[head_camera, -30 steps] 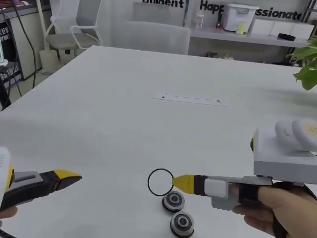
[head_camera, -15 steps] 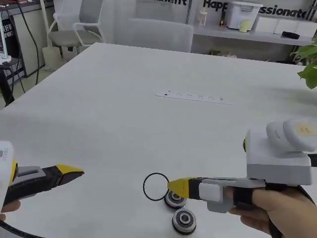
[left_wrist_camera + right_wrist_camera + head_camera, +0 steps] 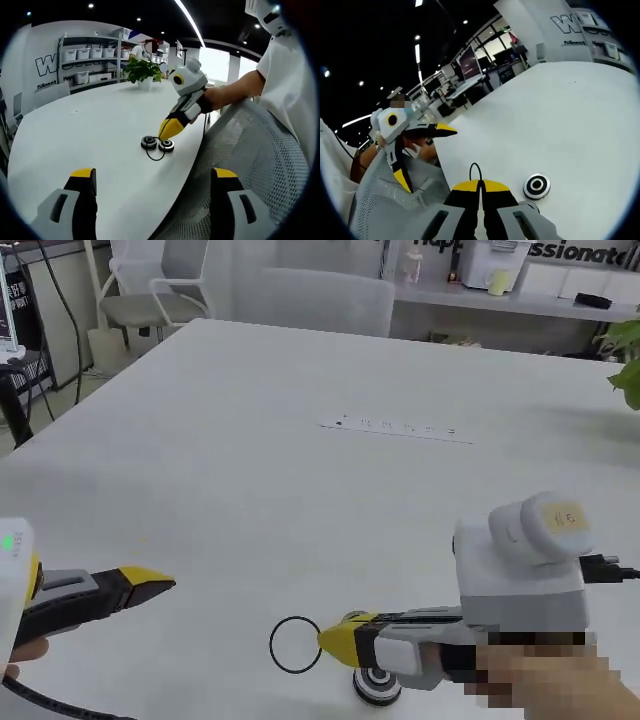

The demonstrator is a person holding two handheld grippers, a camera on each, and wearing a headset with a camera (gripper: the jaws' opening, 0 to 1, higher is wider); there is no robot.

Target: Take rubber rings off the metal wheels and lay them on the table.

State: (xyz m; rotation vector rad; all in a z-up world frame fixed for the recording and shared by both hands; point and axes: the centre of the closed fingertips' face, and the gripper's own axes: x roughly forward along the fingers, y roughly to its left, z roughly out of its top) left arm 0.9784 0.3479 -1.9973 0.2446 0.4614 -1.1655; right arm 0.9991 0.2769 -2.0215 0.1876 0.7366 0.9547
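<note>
Right gripper (image 3: 335, 642) is clamped tight on the thin black rubber ring (image 3: 270, 645), which sticks out just past its yellow tips, over the white table (image 3: 300, 490), right by the grey metal wheels (image 3: 157, 144). Ring's a plain unbroken loop. Left gripper (image 3: 158, 585) sits wide open, well apart.

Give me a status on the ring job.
Done: one rubber ring is pulled free. In hand: the right claw is shut on it, not visibly released onto the table. Left: lay it down; at least one of the wheels shows a dark outer band, possibly another ring. The left claw is open, idle.
</note>
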